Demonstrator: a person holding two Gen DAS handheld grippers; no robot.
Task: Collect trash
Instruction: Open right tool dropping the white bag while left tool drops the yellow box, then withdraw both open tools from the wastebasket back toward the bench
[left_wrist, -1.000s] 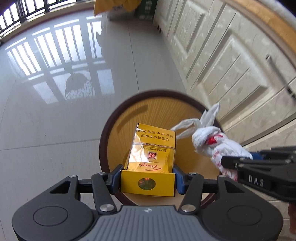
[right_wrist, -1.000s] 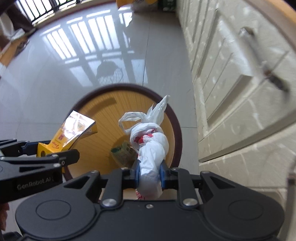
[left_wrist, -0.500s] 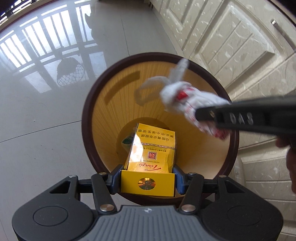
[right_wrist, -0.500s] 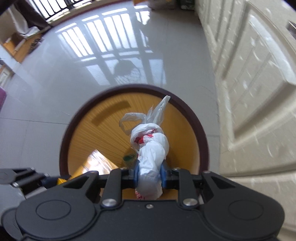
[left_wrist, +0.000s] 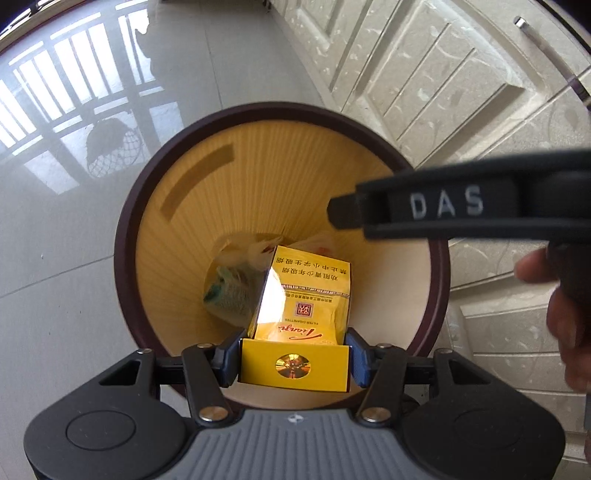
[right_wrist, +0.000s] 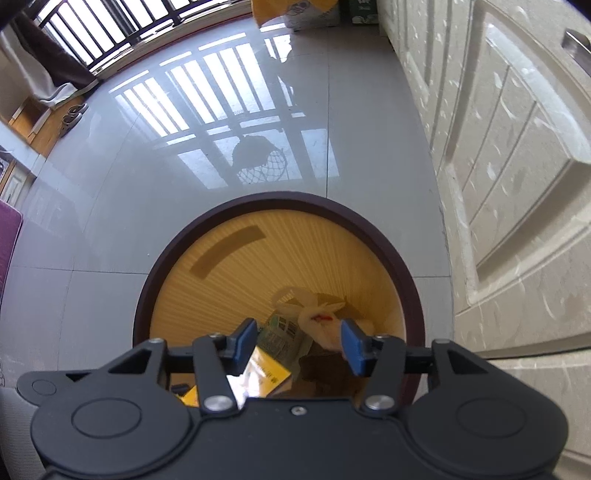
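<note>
While the left gripper (left_wrist: 293, 363) pinches a yellow cigarette pack (left_wrist: 301, 317) between its blue pads directly above the mouth of the round bin (left_wrist: 123, 258), the right gripper (right_wrist: 299, 345) hangs over the same bin with its jaws spread and nothing between them. A knotted white plastic bag (right_wrist: 319, 321) lies at the bottom of the bin, beside a green-printed wrapper (right_wrist: 279, 332). Just beside the bin, on its right, stands a cream panelled door (right_wrist: 517, 166), and the bin itself sits on a glossy tiled floor (right_wrist: 147, 184).
</note>
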